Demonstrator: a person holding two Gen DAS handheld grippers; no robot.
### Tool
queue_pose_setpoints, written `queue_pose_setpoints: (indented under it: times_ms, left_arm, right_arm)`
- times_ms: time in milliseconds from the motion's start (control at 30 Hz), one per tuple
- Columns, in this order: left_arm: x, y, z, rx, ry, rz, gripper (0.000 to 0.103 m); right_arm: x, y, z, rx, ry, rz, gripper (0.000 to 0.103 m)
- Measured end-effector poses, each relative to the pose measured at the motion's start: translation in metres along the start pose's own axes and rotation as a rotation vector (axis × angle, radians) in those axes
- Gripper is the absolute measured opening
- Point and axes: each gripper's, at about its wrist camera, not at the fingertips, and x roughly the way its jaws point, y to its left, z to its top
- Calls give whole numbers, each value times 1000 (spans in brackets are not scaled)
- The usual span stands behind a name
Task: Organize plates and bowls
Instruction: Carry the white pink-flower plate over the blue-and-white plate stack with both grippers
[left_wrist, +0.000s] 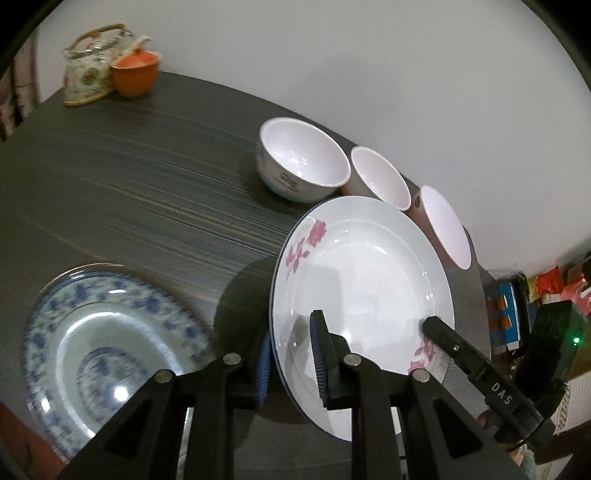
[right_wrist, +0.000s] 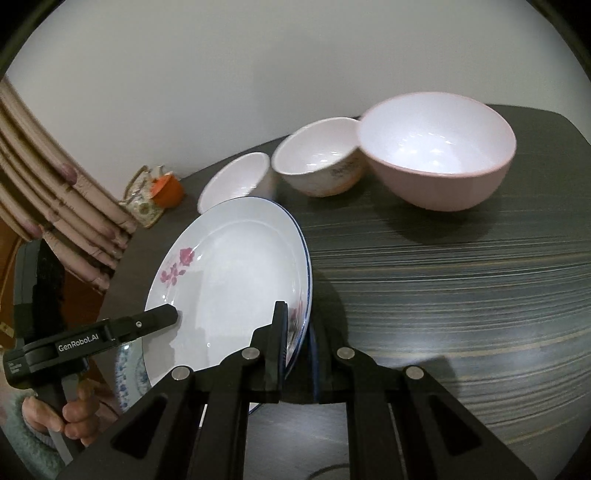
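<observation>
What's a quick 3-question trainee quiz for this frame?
1. True or false: both grippers clamp the rose plate.
2. How many bowls stand by the wall?
3. Which plate lies on the table? A) rose B) blue-patterned

Key:
1. True: left gripper and right gripper each pinch its rim.
2. Three: bowl with printed band, middle bowl, pink bowl.
3. B, the blue-patterned plate.

Both grippers clamp the rose plate (left_wrist: 362, 280) above the table (left_wrist: 147, 192), 3 bowls behind.
</observation>
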Motion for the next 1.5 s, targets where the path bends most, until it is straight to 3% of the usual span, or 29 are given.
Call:
queue_pose_setpoints:
  times_ms: [333,700,1067,1500]
  left_arm:
    - [-68,54,-22,-75,-85,49,20]
    - [-97,115,-50,-191,-125,107,20]
    - [-104,148,-69,-251,-148,177,20]
    - [-88,172,-71,-310,-111,243,20]
  right_arm:
    - [1,62,-16,-72,0,68,11]
    - [30,126,-41,-137,61,118,11]
    - [57,152,-70,-184,126,111,11]
    - [81,163,-89,-198,191,69,12]
